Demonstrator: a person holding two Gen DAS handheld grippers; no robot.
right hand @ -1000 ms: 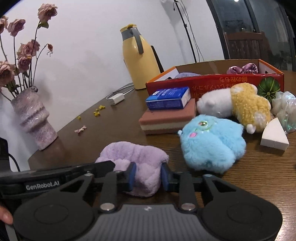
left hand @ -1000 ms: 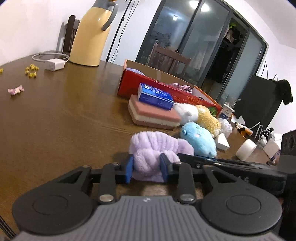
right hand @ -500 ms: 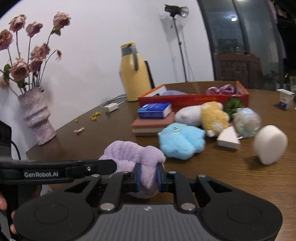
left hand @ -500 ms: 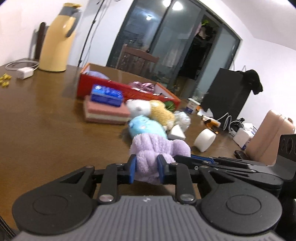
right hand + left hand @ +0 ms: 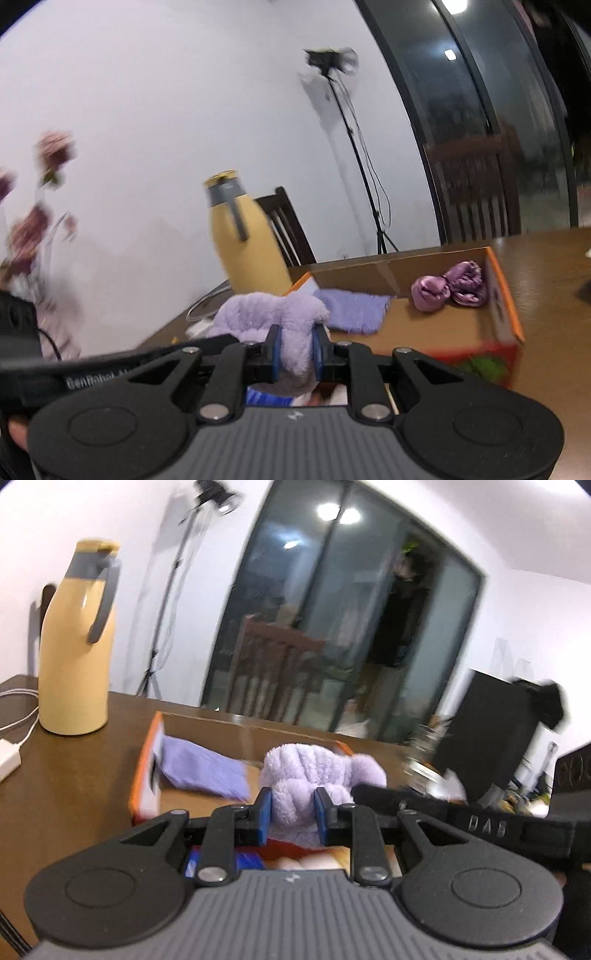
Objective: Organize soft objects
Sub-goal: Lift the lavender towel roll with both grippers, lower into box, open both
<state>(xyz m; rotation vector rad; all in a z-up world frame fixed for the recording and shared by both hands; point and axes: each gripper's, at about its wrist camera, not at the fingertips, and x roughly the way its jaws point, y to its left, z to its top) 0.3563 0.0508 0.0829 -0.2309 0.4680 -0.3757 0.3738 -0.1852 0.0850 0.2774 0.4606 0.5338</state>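
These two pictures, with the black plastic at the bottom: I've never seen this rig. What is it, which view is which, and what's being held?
No robot arm here: a person carries a hand-held gripper in each hand, and a fisheye camera on each looks forward along its two fingers. The black plastic is the tool's own body.

In the left wrist view, the left hand-held gripper is shut on a fluffy lilac cloth. In the right wrist view, the right hand-held gripper is shut on another part of the same cloth. Each tool shows in the other's picture as a black bar.

Ahead, on a brown table, sits an open cardboard box holding a purple towel and satin scrunchies. A yellow jug stands behind. Both pictures are blurred.
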